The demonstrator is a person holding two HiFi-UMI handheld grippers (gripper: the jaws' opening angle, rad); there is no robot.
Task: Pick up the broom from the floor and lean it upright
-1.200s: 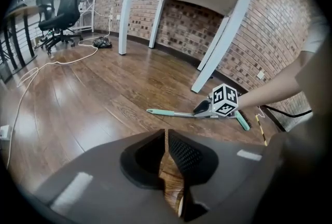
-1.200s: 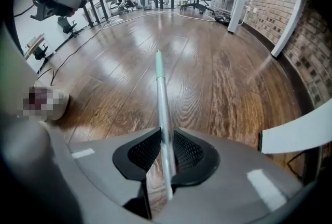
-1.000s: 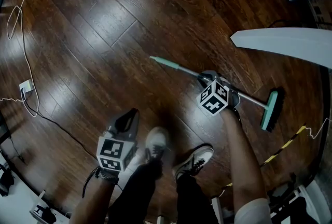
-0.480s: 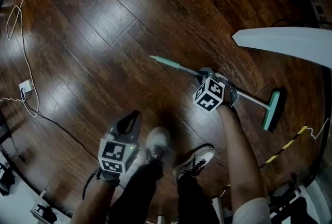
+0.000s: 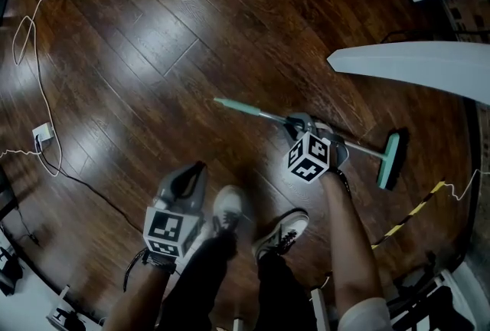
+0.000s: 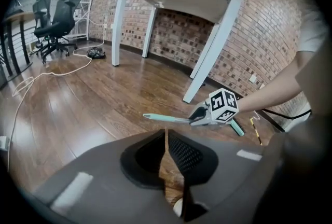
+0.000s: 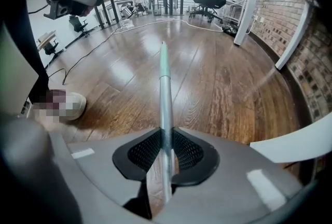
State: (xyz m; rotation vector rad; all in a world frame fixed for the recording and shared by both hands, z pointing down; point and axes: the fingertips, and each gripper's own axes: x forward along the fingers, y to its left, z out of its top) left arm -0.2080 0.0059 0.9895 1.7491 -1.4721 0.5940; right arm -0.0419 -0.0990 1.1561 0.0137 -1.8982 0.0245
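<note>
Two grippers are recorded in the head view over a dark wood floor [image 5: 153, 31].

Right gripper [image 5: 295, 122]: just right of frame centre, pointed steeply down. Its jaws are clamped on the metal shaft of the broom [image 5: 264, 116]. In the right gripper view the shaft is seen running straight up from between the meshed pads [image 7: 148, 151], which are pressed against it on both sides (only the width of the shaft is left between them).

Broom: laid out slantwise across the middle of the head view. Its teal grip end is towards upper left and its teal head [image 5: 390, 159] towards lower right, below a white table top [image 5: 413, 61]. Whether the head is touching the floor cannot be told.

Left gripper [image 5: 197, 166]: lower left of centre, well apart from the broom. In the left gripper view the jaws are drawn almost together with only a thin slit between, and nothing is held.

Two shoes [image 5: 230, 207] are noted between the grippers near the bottom edge. A white cable [image 5: 34, 69] is looped along the left edge.
</note>
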